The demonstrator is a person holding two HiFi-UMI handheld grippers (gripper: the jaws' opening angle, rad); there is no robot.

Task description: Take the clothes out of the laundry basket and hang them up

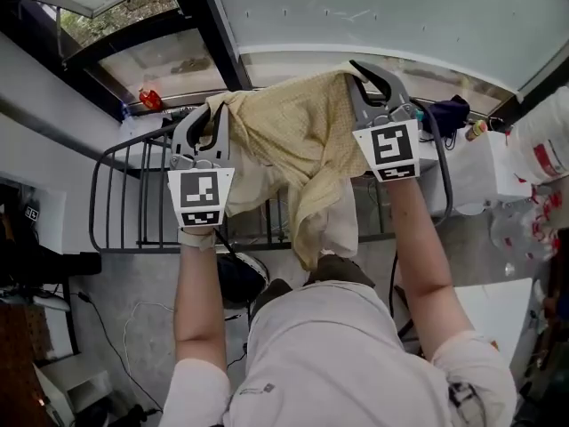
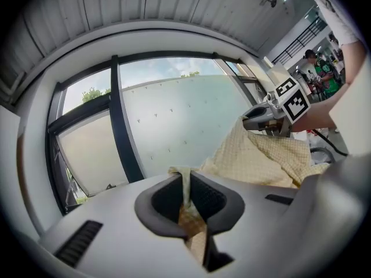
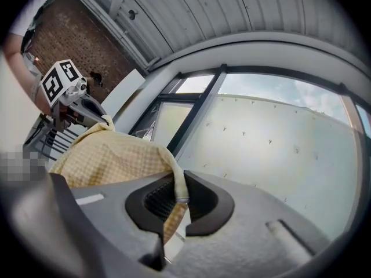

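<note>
Black-framed windows (image 1: 206, 25) and a pale wall panel fill the background, with a dark metal rack of thin bars (image 1: 116, 194) standing over a grey concrete floor. In front of these a pale yellow checked cloth garment (image 1: 302, 136) is held aloft, stretched between the two grippers. The left gripper (image 2: 186, 191) is clamped on one bunched edge of it; the right gripper (image 3: 177, 197) is clamped on another edge; in each a thin fold sits pinched between the ribbed pads. The middle sags, and a tail hangs between the raised arms. Holding it at two separated points probably serves to spread it open for laying over the rack; that looks like the step in hand.
</note>
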